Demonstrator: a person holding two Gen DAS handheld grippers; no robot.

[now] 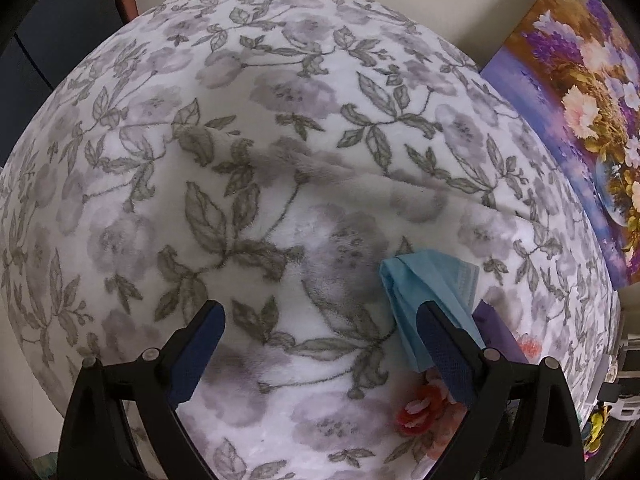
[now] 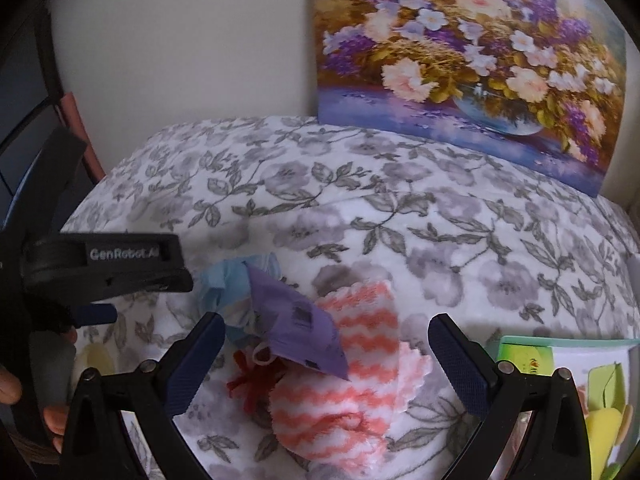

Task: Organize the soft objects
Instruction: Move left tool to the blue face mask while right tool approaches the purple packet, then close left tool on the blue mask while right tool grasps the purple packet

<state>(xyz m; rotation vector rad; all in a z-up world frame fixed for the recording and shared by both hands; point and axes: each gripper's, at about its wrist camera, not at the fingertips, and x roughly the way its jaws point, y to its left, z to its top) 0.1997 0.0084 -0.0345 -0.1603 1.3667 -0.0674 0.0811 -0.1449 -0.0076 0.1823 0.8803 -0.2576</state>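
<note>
While both tools stand released, the left tool (image 1: 320, 354) hovers over the floral blanket (image 1: 280, 120) beside a blue mask (image 1: 424, 292); the right tool (image 2: 326, 354) straddles a pink striped cloth (image 2: 360, 360).

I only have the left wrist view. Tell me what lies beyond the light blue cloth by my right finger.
Observer: A purple packet lies across the light blue cloth, tilted, barcode up.
Operator: Say what that orange patch is.
Observer: A pink-and-white zigzag striped cloth, crumpled on the grey floral blanket, partly under the packet.
Operator: Report the right gripper.
Observer: The right gripper is open, with the packet and striped cloth between its fingers, not pressed.
Operator: Anything else nearby?
Observer: A green box sits at the blanket's right edge.
</note>
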